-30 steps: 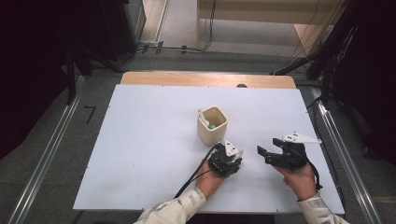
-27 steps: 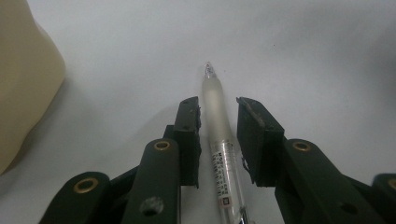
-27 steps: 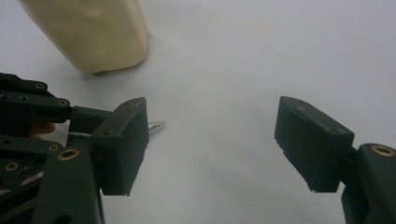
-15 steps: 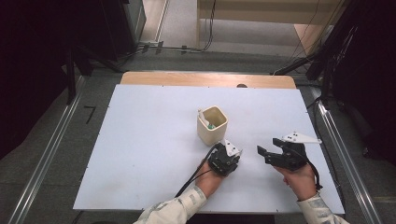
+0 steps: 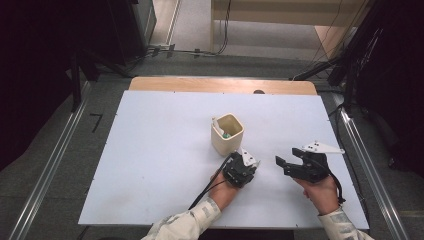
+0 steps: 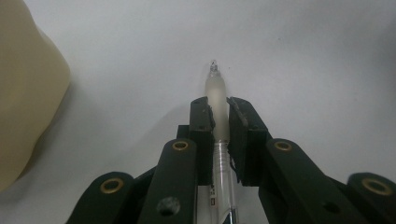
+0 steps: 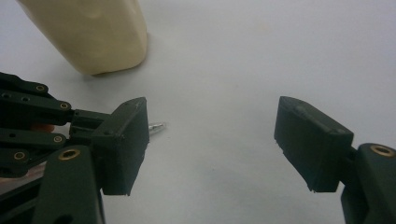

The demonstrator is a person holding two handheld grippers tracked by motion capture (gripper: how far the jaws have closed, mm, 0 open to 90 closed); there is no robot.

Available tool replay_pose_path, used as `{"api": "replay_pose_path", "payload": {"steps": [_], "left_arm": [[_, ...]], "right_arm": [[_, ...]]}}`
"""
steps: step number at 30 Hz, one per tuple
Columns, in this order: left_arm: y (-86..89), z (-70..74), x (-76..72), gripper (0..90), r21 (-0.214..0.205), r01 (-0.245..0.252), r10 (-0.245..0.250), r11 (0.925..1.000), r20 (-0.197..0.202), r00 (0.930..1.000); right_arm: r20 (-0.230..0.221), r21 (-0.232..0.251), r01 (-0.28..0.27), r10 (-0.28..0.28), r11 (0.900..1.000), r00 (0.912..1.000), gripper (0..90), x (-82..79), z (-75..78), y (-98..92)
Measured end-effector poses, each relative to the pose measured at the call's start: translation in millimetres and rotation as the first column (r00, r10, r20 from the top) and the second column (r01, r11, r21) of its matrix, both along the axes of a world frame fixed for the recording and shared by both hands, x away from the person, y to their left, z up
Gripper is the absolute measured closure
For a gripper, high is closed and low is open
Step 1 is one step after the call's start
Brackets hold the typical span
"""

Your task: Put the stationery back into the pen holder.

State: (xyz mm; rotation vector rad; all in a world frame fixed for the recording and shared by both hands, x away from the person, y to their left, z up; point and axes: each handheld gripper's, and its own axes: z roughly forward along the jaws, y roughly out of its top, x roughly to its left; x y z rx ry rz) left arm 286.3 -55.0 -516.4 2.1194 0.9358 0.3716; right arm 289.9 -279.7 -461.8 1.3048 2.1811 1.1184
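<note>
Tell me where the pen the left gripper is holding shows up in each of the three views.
High view: the pen pokes out pale from the left gripper, right of the cream cup.
Left gripper view: centre, clamped between the pads, tip pointing up the picture.
Right gripper view: its metal tip peeks past the near jaw at left.
Shared landmark: the cream cup, upper left in both gripper views.

Probably a lab or recording workspace: a white-covered table (image 5: pixel 150 165) on grey carpet, metal rails (image 5: pixel 45 175) flanking it (dark equipment behind), cables (image 5: pixel 200 50) trailing across the floor.
</note>
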Motion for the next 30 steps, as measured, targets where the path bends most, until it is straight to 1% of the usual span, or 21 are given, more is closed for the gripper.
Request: {"api": "replay_pose_path", "payload": {"steps": [2, 8, 12, 18, 20, 27, 30], "left_arm": [[-0.4, 0.1, -0.4, 81.4, 0.002, 0.001, -0.001, 1.0, 0.005, 1.0], [0.4, 0.6, 0.2, 81.4, -0.003, 0.0, 0.0, 1.0, -0.001, 1.0], [1.6, 2.3, 0.5, 81.4, -0.02, -0.002, 0.002, 0.9998, -0.004, 1.0], [5.2, 10.4, 1.0, 81.4, -0.047, -0.005, 0.005, 0.9989, 0.006, 1.0], [6.6, 13.8, 1.3, 81.4, -0.046, -0.003, 0.003, 0.999, 0.012, 0.9999], [7.6, 15.1, 2.0, 81.6, -0.062, 0.002, -0.002, 0.998, 0.0, 1.0], [7.6, 14.7, 2.2, 81.7, -0.064, 0.003, -0.003, 0.998, -0.003, 1.0]], "right_arm": [[0.0, 0.001, 0.0, 0.0, 1.0, 1.0, 24.8, 0.0, 0.0, 0.0], [0.0, 0.003, 0.002, -0.002, 1.0, 1.0, 24.9, 0.2, 0.0, -0.5], [-0.003, 0.004, 0.005, -0.005, 1.0, 1.0, 24.9, 0.3, -0.1, -0.9], [-0.004, 0.005, 0.005, -0.005, 1.0, 1.0, 24.9, 0.5, -0.4, -1.2], [-0.003, 0.006, 0.007, -0.007, 1.0, 1.0, 24.9, 0.5, -0.3, -1.2], [-0.002, 0.006, 0.007, -0.007, 1.0, 1.0, 24.9, 0.4, -0.3, -1.4], [-0.006, 0.007, 0.007, -0.007, 1.0, 1.0, 24.9, 0.5, -0.7, -1.2]]}}
